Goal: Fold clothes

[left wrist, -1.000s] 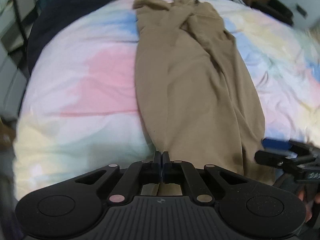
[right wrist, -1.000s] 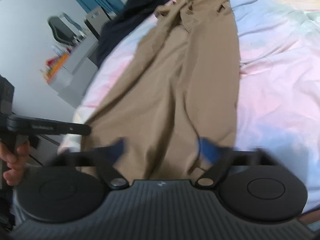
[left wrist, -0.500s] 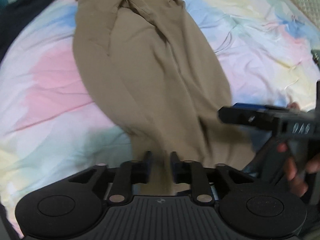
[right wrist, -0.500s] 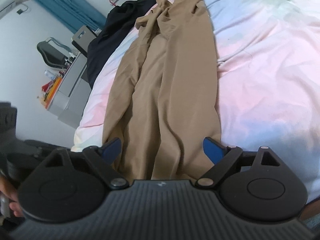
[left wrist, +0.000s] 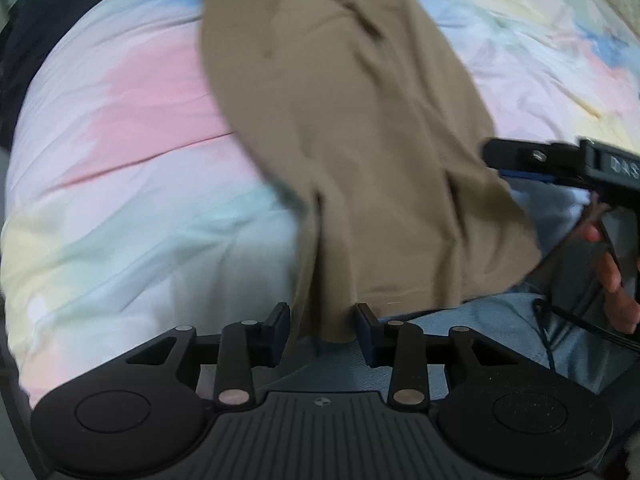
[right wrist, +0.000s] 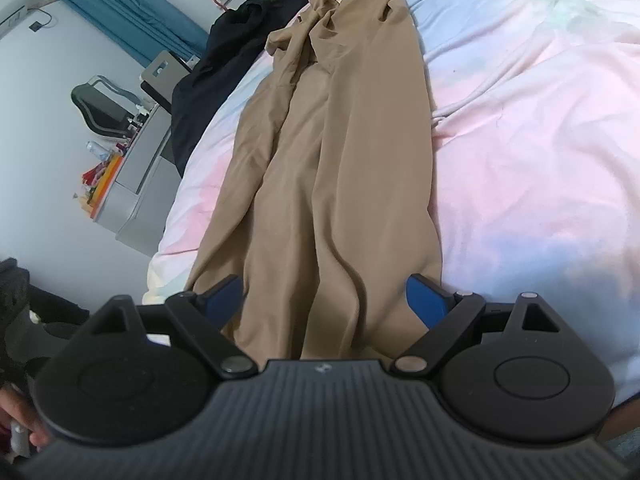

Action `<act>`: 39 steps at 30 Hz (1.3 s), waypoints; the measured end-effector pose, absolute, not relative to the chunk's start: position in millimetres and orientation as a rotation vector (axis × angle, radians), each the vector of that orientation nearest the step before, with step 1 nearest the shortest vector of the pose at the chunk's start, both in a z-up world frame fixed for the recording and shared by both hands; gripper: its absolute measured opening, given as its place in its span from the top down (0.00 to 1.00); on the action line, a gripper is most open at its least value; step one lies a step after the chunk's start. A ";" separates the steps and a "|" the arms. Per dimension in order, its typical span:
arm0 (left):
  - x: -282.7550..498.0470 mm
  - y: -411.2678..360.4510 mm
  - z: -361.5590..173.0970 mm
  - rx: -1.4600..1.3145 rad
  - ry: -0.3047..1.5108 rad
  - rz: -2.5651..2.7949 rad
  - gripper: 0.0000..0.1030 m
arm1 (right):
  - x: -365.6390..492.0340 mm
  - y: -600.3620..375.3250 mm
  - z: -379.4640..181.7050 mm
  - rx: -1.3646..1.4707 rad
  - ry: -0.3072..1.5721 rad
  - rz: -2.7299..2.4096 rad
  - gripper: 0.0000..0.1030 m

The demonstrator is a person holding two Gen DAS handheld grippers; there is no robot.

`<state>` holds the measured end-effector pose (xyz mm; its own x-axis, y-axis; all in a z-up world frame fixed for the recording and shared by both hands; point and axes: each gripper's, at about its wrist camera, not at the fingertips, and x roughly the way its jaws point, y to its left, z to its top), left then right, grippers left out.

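Note:
Tan trousers (left wrist: pixel 352 120) lie lengthwise on a pastel tie-dye bedsheet (left wrist: pixel 120 128), legs together, waist at the far end. The hem hangs over the near bed edge. My left gripper (left wrist: pixel 322 324) is open, its jaws on either side of the hem's left corner. My right gripper (right wrist: pixel 326 294) is wide open around the leg ends of the trousers (right wrist: pixel 336 184); it also shows at the right of the left wrist view (left wrist: pixel 560 160).
A dark garment (right wrist: pixel 224 64) lies at the far left of the bed (right wrist: pixel 540 128). A grey cabinet (right wrist: pixel 140 168) and a chair (right wrist: pixel 100 108) stand beside the bed. The person's jeans (left wrist: pixel 480 320) are at the near edge.
My left gripper was shut, then opened and now stands wider around the hem. My right gripper stayed open and moved closer over the leg ends.

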<state>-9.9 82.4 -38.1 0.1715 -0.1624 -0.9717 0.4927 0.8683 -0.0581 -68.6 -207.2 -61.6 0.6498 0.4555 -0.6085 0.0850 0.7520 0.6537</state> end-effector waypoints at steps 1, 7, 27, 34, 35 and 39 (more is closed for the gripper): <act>-7.8 88.6 -36.9 0.277 1.330 -0.461 0.63 | -68.5 -207.0 -61.5 0.705 0.852 0.231 0.12; -1.0 117.1 -27.6 0.168 1.337 -0.420 0.62 | -68.3 -205.8 -61.1 0.694 0.853 0.227 0.12; -17.0 88.6 -13.7 0.523 1.206 -0.395 0.98 | -64.7 -200.0 -62.5 0.662 0.863 0.218 0.12; -63.6 58.2 24.8 0.953 0.962 -0.357 0.99 | -67.6 -199.6 -60.3 0.662 0.847 0.229 0.12; -70.7 52.1 28.3 0.976 0.950 -0.375 0.99 | -68.0 -199.5 -60.0 0.662 0.844 0.230 0.12; -96.7 20.8 18.9 0.909 1.027 -0.546 0.98 | -69.7 -199.2 -58.7 0.662 0.835 0.236 0.12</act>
